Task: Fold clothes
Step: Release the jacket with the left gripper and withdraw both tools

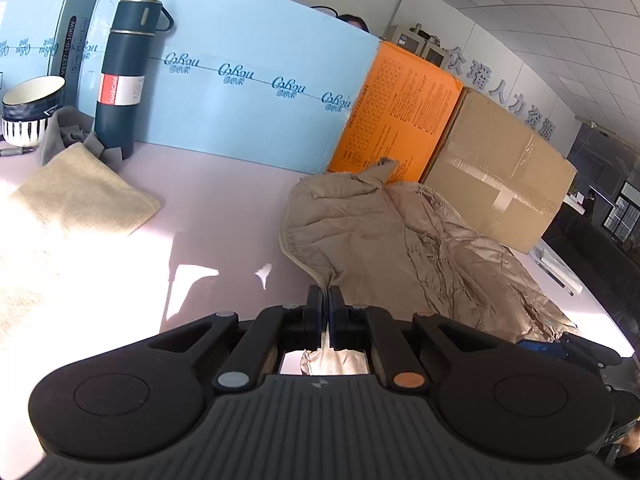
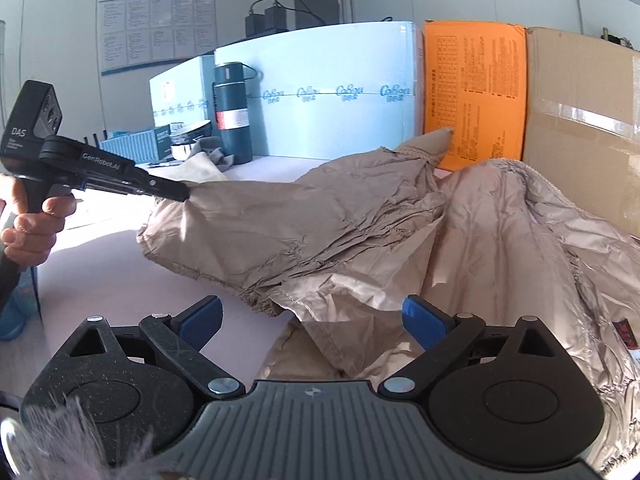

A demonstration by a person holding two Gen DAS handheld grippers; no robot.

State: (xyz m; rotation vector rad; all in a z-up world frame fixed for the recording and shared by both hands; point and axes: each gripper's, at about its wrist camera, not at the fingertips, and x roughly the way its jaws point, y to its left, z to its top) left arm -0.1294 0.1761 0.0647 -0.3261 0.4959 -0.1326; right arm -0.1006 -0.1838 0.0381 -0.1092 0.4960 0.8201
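**A:** What sits on the far left of the worktop (image 1: 224, 216)?

**B:** A striped bowl (image 1: 30, 110), then a dark blue flask (image 1: 128, 76) standing upright, with a beige cloth (image 1: 86, 192) lying flat in front of them. Behind runs a row of boxes: a pale blue box (image 1: 248, 92), an orange box (image 1: 400, 120), then a brown carton (image 1: 500, 168) at the right.

**B:** The task's thing, a tan puffer jacket (image 2: 360, 216), lies crumpled on the right half of the worktop, its far edge against the orange box.

**A:** And the tools?

**B:** The left tool (image 2: 182, 192), in a person's hand (image 2: 32, 228), is clamped on the jacket's left edge, pulling a fold of fabric up off the surface. The right tool (image 2: 312, 320) hangs near the jacket's front hem with its blue pads spread wide and nothing pinched; cloth lies between and beyond them.

**A:** How should this step go?

**B:** I judge the right tool should bite a matching edge, not a loose middle wrinkle. Then both should draw apart to flatten the slippery, puffy fabric before folding. Lifting one-sided risks dragging the bulk toward the flask.
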